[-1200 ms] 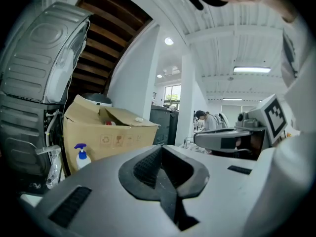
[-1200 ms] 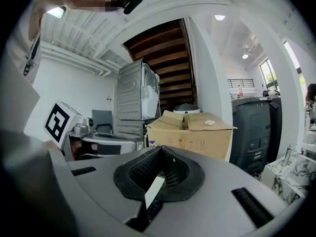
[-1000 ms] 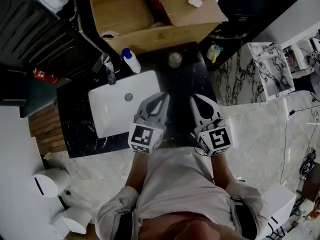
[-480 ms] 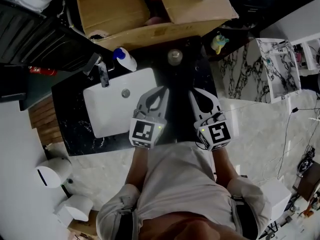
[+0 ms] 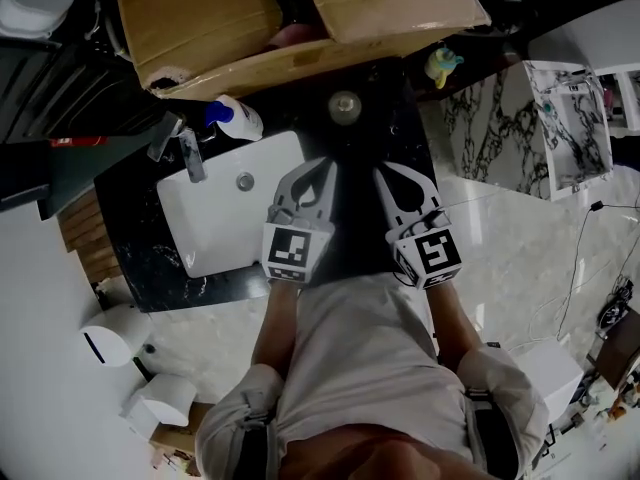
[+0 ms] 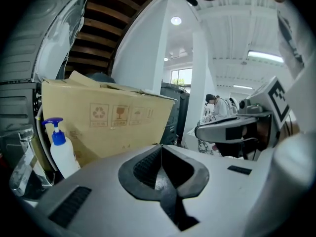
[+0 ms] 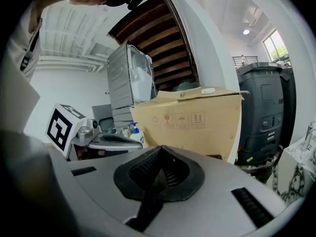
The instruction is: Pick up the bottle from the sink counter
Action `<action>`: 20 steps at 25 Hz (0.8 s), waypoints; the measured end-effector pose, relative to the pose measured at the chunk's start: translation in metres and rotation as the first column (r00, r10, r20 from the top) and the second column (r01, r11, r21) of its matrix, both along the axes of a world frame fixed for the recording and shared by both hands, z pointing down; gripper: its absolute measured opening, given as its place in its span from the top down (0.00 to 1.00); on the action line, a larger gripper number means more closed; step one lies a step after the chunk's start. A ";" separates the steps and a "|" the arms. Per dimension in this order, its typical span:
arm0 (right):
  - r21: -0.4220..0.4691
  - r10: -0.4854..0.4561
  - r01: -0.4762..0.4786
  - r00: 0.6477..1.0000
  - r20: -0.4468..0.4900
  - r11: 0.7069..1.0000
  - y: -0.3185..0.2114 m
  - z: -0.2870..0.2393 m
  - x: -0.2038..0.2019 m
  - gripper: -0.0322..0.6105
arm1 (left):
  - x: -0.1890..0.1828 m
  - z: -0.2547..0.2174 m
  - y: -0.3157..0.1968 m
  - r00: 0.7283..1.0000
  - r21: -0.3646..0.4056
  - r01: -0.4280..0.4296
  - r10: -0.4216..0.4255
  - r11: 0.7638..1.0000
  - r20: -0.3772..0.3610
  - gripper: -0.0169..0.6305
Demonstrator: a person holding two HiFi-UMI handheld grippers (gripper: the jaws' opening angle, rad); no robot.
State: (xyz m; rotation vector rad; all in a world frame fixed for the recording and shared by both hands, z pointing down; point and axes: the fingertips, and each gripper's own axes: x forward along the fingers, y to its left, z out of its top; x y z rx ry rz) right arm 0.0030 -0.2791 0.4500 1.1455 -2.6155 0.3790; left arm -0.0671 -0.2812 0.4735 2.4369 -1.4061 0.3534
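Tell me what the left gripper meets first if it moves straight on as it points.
Probably the cardboard box, though depth is unclear; the bottle stands left of that line.

Entry: washroom mock-up inside an open, lab-like hall. Before me: white basin (image 5: 215, 230) in black marbled surface (image 5: 365, 148), tap (image 5: 189, 154), cardboard box (image 5: 200, 18), wall dispensers (image 5: 110, 334), marble floor (image 5: 500, 258), strip-lit ceiling (image 6: 232, 28).

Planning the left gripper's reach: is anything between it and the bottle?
Nothing visible. Only the sink's far corner lies between the shut left gripper and the bottle by the box; the faucet stands off to the side.
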 end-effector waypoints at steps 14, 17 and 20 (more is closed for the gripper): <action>-0.051 0.007 -0.007 1.000 -0.009 0.999 -0.023 0.039 0.001 0.95 | 0.007 0.046 -0.028 0.997 -0.043 -0.009 0.012 0.999 0.081 0.97; -0.054 0.008 -0.008 1.000 -0.008 0.998 -0.028 0.047 0.001 0.95 | 0.006 0.057 -0.035 0.994 -0.048 0.004 0.001 0.999 0.107 0.97; -0.068 0.004 -0.004 1.000 -0.007 0.998 -0.032 0.055 -0.001 0.95 | 0.006 0.065 -0.040 0.994 -0.059 0.008 -0.002 0.998 0.106 0.97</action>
